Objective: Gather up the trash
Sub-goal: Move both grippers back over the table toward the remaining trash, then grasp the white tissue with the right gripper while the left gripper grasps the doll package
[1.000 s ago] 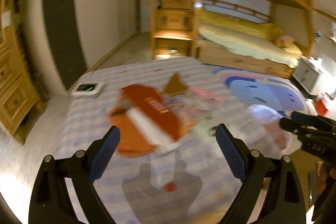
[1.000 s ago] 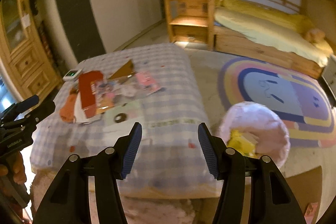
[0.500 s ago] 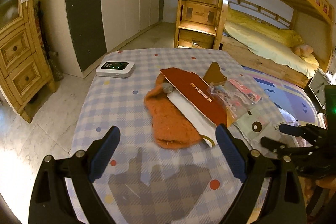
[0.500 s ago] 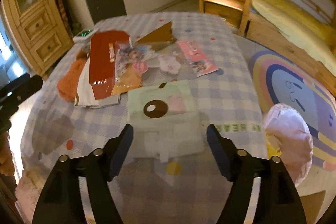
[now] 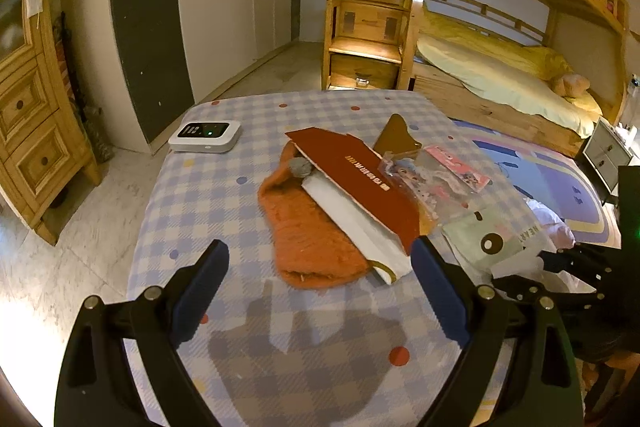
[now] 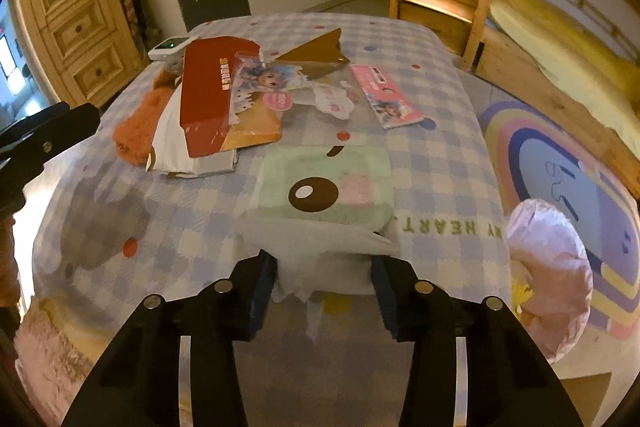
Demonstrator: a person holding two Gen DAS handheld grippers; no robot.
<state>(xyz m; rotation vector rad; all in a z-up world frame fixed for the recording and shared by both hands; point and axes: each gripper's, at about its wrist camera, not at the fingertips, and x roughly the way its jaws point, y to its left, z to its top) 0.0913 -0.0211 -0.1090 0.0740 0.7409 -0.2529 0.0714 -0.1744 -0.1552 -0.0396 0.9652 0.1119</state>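
Note:
A crumpled white tissue (image 6: 320,263) lies at the near edge of the checked table (image 6: 436,163), over a pale green wrapper (image 6: 324,183). My right gripper (image 6: 323,297) is open with its fingers on either side of the tissue, not closed on it. A red flattened box (image 5: 360,183), white paper (image 5: 356,227), clear toy packaging (image 6: 260,87) and a pink card (image 6: 386,95) lie further in. My left gripper (image 5: 320,295) is open and empty above the table, near an orange woolly cloth (image 5: 308,235).
A white device (image 5: 205,135) sits at the table's far left corner. A pink trash bag (image 6: 548,267) stands on the floor right of the table, on a colourful rug (image 6: 560,155). A bunk bed (image 5: 500,67) and wooden drawers (image 5: 24,131) surround the table.
My right gripper has moved forward and down to the tissue, which now sits between its fingers. My left gripper has held almost still over the table.

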